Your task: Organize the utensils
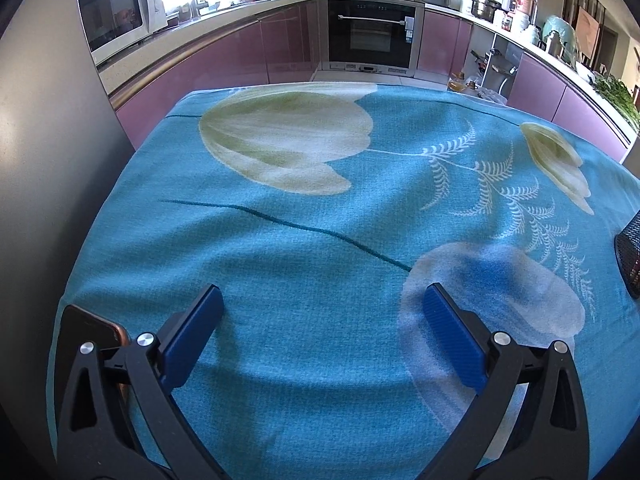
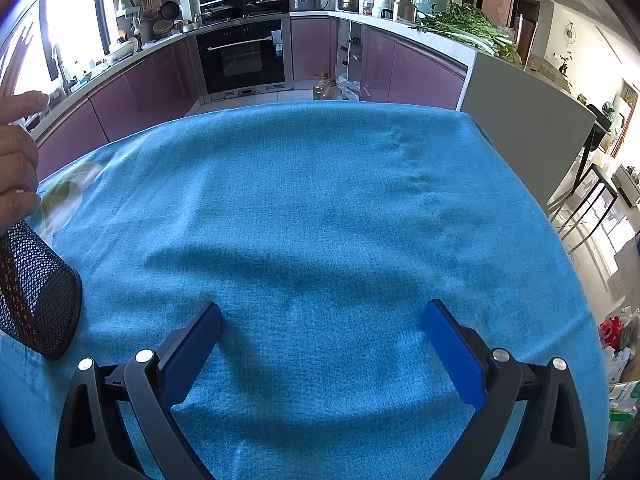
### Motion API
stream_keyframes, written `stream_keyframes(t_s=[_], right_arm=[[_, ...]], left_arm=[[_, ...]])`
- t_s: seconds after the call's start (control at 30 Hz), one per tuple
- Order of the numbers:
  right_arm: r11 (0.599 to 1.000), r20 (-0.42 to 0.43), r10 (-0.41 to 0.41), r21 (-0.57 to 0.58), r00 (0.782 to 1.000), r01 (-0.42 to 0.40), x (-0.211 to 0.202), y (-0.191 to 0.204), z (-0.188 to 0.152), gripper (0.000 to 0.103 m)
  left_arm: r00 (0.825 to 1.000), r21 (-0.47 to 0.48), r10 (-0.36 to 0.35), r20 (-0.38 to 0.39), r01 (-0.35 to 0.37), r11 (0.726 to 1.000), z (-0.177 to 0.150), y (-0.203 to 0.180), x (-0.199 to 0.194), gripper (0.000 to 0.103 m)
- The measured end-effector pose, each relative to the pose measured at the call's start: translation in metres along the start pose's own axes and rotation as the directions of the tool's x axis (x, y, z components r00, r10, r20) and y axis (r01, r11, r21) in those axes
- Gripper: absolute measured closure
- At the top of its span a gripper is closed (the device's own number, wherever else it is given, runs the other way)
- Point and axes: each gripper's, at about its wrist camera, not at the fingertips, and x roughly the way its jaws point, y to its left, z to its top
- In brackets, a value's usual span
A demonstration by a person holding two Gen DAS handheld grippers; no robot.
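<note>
A black mesh utensil holder (image 2: 34,296) lies tilted at the left edge of the right wrist view, and a sliver of the holder (image 1: 630,256) shows at the right edge of the left wrist view. A person's hand (image 2: 18,160) is just above it. My left gripper (image 1: 322,300) stands open over the blue flowered tablecloth (image 1: 320,216), nothing between its blue pads. My right gripper (image 2: 322,314) is open too, above the plain blue cloth (image 2: 320,208), to the right of the holder. No loose utensils show on the cloth.
A phone (image 1: 90,330) lies at the table's near left corner. Purple kitchen cabinets (image 1: 224,56) and an oven (image 1: 370,36) lie beyond the far edge. A grey counter end (image 2: 524,120) stands at the far right; chairs (image 2: 588,196) and bags (image 2: 620,360) lie right.
</note>
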Motion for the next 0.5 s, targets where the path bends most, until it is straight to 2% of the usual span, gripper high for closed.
stream_keyframes(t_s=[0.5], right_arm=[[1.0,0.0,0.0,0.0,1.0,0.0,0.0002,0.0004,0.0002,0.006]], left_arm=[[1.0,-0.001,0.003,0.0,-0.003,1.0,-0.0011,-0.002,-0.001,0.004]])
